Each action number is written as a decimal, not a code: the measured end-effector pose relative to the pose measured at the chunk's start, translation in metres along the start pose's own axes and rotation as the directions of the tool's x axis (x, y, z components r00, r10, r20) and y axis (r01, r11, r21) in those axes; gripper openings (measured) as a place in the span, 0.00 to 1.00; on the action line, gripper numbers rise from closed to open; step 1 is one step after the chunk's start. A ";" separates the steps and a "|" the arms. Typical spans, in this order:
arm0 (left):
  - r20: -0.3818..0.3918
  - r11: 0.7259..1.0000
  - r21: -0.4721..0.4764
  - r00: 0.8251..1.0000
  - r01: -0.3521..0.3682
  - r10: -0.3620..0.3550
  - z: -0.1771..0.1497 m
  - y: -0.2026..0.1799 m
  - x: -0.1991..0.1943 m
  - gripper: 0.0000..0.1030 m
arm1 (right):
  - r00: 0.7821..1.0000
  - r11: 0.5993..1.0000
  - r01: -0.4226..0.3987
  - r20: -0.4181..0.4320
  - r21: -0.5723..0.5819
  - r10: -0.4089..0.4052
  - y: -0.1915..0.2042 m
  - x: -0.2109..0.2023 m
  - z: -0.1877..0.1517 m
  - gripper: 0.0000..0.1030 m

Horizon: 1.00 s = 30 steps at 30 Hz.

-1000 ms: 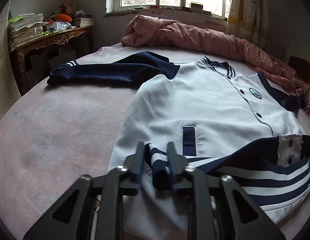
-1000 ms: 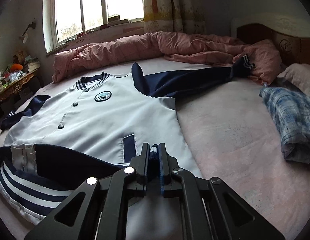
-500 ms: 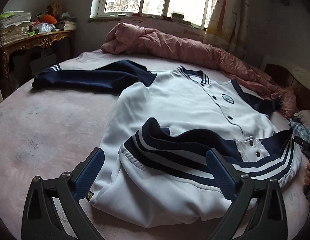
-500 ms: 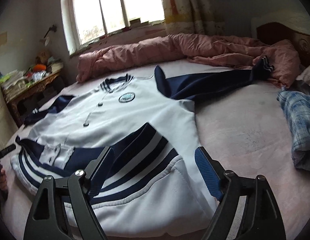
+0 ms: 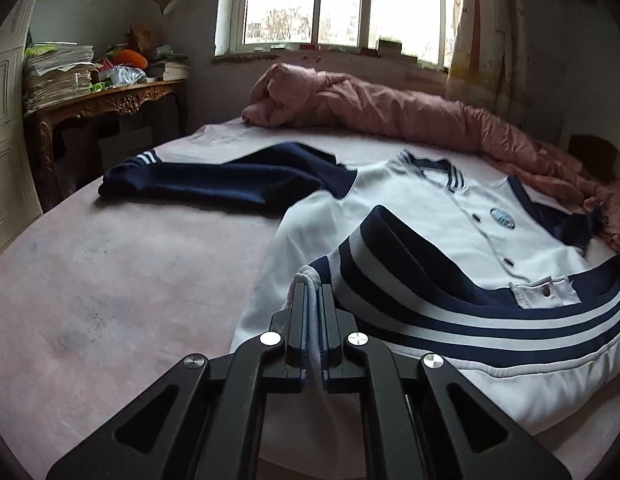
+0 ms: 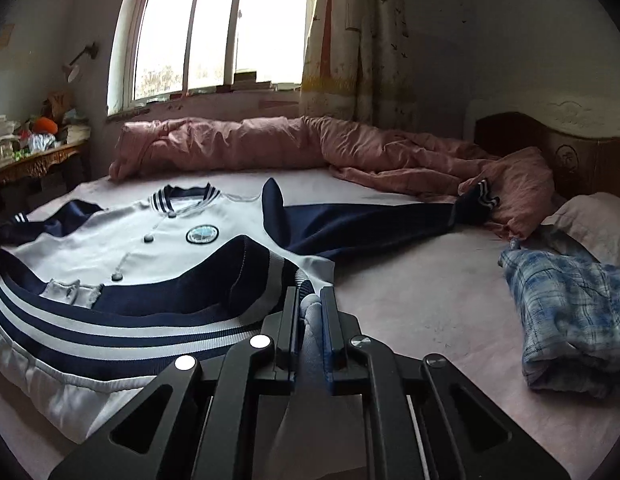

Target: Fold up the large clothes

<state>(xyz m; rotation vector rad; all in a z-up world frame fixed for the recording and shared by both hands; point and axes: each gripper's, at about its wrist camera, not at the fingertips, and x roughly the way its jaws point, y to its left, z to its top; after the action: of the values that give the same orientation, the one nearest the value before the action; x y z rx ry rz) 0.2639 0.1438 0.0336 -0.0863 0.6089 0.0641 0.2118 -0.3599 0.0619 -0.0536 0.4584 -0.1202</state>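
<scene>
Two grippers each pinched white cloth at a corner of the jacket [image 5: 422, 208] where its striped hem [image 5: 450, 296] had been turned up over the body. The left gripper [image 5: 312, 292] was clamped tight on a thin fold of that fabric, its jaws all but touching. The right gripper [image 6: 310, 300] had its jaws closing on a thicker bunch of the same white fabric, which was squeezed between them and trailed back toward the camera.

From both pinched corners the navy-and-white hem ran across the jacket's lower half, with the snap placket [image 6: 73, 292] lying on top of it. Beyond the hem the white front lay flat, showing its snaps, round badge [image 6: 202, 235] and striped collar [image 6: 181, 198]. One navy sleeve [image 5: 213, 178] stretched out toward the desk [image 5: 109, 100]; the other sleeve [image 6: 370, 220] reached to the pink quilt [image 6: 310, 148], its cuff resting on the quilt.

The jacket lay spread on the pink bed [image 5: 121, 280]. A blue plaid garment [image 6: 570, 312] sat well apart from it, near the pillow [image 6: 594, 220]. The window [image 6: 213, 28] and curtain [image 6: 350, 40] stood behind the quilt.
</scene>
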 end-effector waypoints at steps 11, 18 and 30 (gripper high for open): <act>-0.057 0.999 -0.004 0.998 -0.038 0.038 -0.009 0.004 0.006 0.61 | 0.986 0.997 0.020 -0.169 0.081 -0.007 -0.015 0.032 -0.012 0.59; 0.054 0.998 -0.055 0.998 0.035 -0.032 -0.017 0.017 -0.031 0.83 | 1.000 0.991 -0.030 0.004 0.133 0.030 -0.024 -0.003 -0.008 0.83; -0.015 0.999 0.033 0.999 -0.031 0.031 -0.018 -0.005 -0.020 0.91 | 0.991 0.988 -0.122 -0.040 0.098 0.126 -0.004 -0.009 -0.015 0.99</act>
<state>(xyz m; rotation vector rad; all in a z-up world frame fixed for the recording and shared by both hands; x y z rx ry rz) 0.2374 0.1365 0.0306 -0.0453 0.6266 0.0835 0.1968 -0.3632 0.0530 0.0712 0.5001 -0.0208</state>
